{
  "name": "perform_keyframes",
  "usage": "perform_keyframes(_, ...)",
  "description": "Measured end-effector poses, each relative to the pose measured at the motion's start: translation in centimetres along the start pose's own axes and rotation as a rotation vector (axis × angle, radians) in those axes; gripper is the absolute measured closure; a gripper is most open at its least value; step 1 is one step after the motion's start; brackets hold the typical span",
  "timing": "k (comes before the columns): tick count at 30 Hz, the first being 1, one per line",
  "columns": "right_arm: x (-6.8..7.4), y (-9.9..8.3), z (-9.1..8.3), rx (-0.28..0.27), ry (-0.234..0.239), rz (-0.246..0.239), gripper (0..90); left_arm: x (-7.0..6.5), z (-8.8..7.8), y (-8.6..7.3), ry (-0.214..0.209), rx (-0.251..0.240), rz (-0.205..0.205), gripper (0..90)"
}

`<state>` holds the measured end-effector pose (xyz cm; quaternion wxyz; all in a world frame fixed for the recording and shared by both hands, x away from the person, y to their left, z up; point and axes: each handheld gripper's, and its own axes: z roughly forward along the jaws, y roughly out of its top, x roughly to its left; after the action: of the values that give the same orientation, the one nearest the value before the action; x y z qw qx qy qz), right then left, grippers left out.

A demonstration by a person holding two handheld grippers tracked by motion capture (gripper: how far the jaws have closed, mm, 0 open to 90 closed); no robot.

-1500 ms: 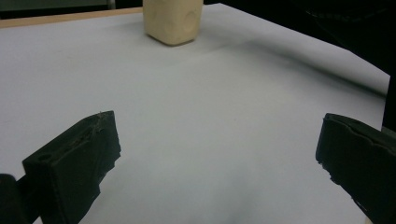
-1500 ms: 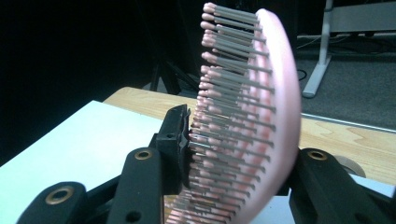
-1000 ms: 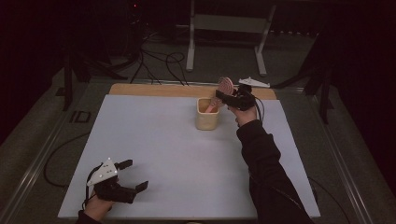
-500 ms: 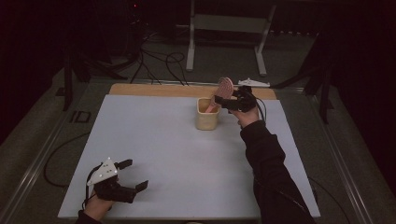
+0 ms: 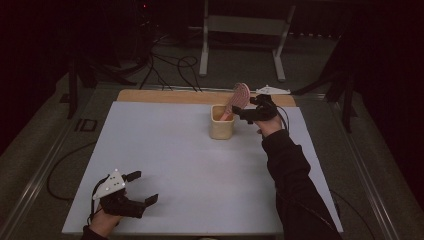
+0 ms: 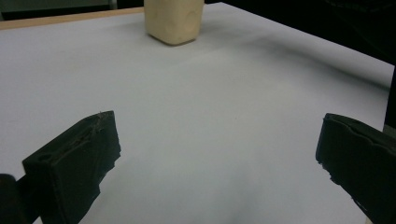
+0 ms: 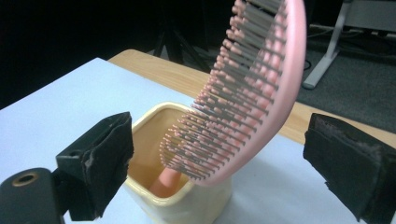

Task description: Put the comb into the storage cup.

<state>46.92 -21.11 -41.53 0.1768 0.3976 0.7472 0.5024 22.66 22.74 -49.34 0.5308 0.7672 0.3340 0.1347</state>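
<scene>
While pink hairbrush stood handle-down in cream cup, upper centre of high view, right claw hung beside it, jaws spread wide, brush head between them but untouched. Placement judged done; only withdrawal left. Left claw rested lower left, jaws apart, gripping nothing. Cup sat near far edge of table, wooden strip just behind; little room beyond. Broad bare surface lay toward frame bottom. Brush leaned toward right claw; tipping risk on careless exit.
</scene>
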Motion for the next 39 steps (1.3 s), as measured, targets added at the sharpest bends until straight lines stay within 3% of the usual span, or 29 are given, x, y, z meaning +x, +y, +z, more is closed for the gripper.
perform_keyframes(24, 0.2, 0.3, -2.1, 0.001, 0.004, -0.037, 8.5, 0.0, -0.2, 0.0, 0.003, -0.002, 0.002, 0.2)
perform_keyframes(39, 0.2, -1.5, -4.1, 0.006, -0.001, -0.030, 8.5, -0.1, -0.2, 0.0, 0.003, 0.000, 0.003, 0.2)
